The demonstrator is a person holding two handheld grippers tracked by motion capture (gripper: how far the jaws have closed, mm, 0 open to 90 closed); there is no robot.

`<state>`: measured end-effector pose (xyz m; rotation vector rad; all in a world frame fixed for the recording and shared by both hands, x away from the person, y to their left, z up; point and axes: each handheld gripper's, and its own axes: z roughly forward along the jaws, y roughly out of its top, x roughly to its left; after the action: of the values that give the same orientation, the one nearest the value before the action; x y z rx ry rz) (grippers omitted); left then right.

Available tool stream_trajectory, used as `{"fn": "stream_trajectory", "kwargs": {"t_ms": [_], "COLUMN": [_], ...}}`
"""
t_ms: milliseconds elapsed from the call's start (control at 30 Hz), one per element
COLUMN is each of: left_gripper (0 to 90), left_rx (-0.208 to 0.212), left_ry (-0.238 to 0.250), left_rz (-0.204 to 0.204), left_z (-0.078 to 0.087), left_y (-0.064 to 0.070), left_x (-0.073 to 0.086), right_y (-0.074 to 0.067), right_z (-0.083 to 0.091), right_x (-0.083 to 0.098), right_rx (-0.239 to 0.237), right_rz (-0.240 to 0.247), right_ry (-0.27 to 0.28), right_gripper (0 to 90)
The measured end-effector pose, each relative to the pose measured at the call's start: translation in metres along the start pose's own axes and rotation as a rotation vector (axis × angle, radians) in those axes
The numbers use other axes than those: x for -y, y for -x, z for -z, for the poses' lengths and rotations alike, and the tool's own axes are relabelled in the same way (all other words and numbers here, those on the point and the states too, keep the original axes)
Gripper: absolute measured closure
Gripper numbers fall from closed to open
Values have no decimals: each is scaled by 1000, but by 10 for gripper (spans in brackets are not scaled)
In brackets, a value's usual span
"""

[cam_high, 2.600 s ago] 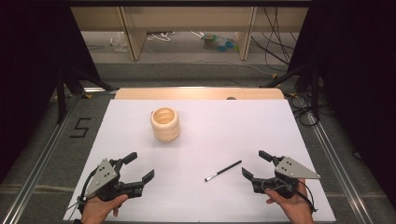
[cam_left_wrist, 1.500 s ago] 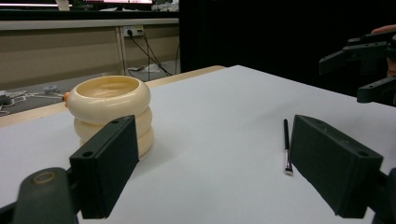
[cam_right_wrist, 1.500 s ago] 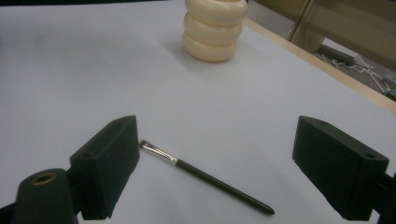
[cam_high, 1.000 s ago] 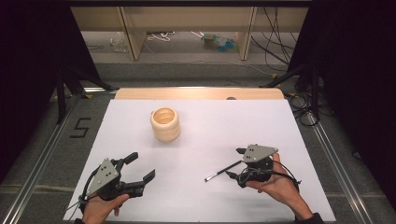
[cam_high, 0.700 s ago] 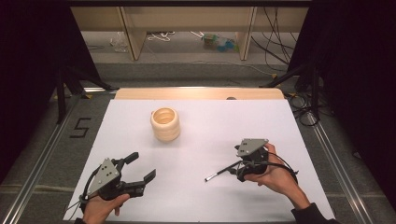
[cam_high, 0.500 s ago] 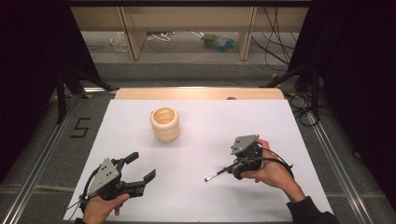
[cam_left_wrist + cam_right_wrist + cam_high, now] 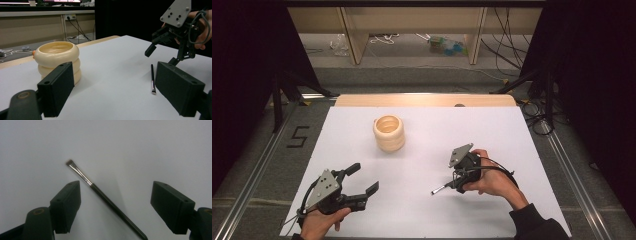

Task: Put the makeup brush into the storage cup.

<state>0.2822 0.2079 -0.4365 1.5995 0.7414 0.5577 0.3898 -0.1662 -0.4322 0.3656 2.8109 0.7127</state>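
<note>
A thin black makeup brush [image 7: 100,192] with a silver ferrule lies flat on the white table [image 7: 437,130], its bristles toward the left [image 7: 439,189]. My right gripper [image 7: 457,182] points down over its handle. The jaws have just been closing a little, but they still stand wide, and the brush lies between them [image 7: 116,207] untouched. A cream ribbed cup [image 7: 389,133] stands upright at the middle left. My left gripper [image 7: 363,178] rests open and empty at the near left, facing the cup [image 7: 57,58], the brush [image 7: 152,80] and the right gripper [image 7: 161,56].
A wooden strip [image 7: 427,100] runs along the table's far edge, with shelving and cables on the floor beyond. Metal rails [image 7: 257,165] flank the table. Bare white surface lies between the cup and the brush.
The right hand has moved from the near right corner leftward and farther in, tipping its gripper down over the brush. The left gripper, cup and brush have stayed put.
</note>
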Motion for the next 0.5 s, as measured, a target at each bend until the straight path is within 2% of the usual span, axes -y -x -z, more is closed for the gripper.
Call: {"fn": "stream_trajectory", "kwargs": {"t_ms": [100, 433, 467, 500], "left_gripper": [159, 159, 159, 159], "left_rx": [0, -1, -1, -1], "left_ry": [-1, 0, 1, 1], "left_rz": [-1, -1, -2, -1], "left_z": [0, 0, 0, 0], "left_y": [0, 0, 0, 0], "left_x": [0, 0, 0, 0], "right_y": [-1, -2, -2, -2], "right_z": [-4, -16, -18, -19], "right_x": [-2, -9, -10, -10], "right_rx": [-16, -67, -64, -71], "right_rz": [-5, 22, 30, 36], "right_ry": [-25, -88, -116, -115], "right_gripper": [266, 294, 300, 304]}}
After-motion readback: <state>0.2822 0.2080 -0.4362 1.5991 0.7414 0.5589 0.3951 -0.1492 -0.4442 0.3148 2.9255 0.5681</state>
